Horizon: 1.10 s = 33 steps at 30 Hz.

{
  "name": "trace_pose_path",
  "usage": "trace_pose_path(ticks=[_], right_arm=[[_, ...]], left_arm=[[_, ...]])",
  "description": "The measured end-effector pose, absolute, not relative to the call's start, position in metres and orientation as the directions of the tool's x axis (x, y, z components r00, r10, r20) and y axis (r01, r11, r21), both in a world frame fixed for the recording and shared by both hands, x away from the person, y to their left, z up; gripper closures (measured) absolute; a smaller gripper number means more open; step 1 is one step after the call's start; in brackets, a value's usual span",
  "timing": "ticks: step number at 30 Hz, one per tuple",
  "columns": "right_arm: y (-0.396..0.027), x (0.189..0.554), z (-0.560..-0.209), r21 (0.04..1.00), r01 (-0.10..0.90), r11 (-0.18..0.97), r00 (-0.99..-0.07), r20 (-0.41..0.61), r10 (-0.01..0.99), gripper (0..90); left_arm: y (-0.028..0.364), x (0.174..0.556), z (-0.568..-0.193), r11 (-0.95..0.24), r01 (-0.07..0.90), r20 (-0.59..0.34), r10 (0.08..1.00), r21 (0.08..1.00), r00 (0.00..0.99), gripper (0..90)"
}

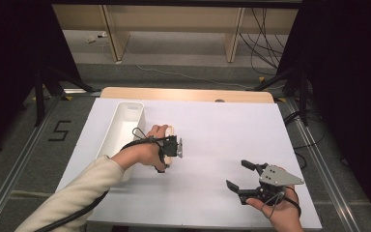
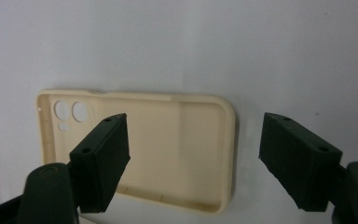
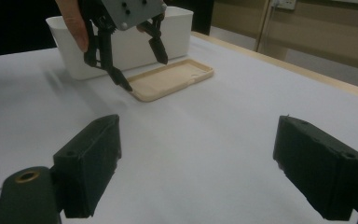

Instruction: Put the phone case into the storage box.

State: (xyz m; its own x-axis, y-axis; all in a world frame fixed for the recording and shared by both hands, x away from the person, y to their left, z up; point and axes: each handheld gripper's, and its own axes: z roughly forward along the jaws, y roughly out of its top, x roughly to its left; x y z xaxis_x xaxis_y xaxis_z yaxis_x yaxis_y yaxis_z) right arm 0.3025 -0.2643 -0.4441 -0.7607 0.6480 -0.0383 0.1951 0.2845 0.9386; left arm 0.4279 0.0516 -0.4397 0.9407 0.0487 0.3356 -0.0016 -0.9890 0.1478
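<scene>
1. The cream phone case (image 2: 168, 149) lies flat on the white table (image 1: 212, 140), hollow side up, just beside the white bin (image 1: 121, 130).
2. My left gripper (image 3: 137, 65) hangs over its near end, jaws wide, nothing pinched.
3. My right gripper (image 1: 244, 176) rests well apart, jaws wide and empty.
4. Risk, I judge: one pad landing on the thin rim could tip or skid the case.

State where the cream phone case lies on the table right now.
In the high view the phone case lies flat on the white table, left of centre, just right of the white bin, beneath the open left claw.
</scene>
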Motion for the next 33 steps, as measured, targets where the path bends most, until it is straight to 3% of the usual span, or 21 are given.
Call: trace_pose_path(ticks=[25,33], right_arm=[[-0.263,0.301,-0.444,0.935,0.219,0.28,-0.766,-0.013,0.643,16.6],[-0.262,0.304,-0.446,0.944,0.184,0.275,-0.772,-0.034,0.635,16.8]], left_arm=[[0.056,0.436,-0.458,-0.999,-0.001,0.346,0.014,0.043,0.938,25.4],[0.058,0.437,-0.461,-1.0,0.001,0.333,0.011,0.029,0.943,30.6]])
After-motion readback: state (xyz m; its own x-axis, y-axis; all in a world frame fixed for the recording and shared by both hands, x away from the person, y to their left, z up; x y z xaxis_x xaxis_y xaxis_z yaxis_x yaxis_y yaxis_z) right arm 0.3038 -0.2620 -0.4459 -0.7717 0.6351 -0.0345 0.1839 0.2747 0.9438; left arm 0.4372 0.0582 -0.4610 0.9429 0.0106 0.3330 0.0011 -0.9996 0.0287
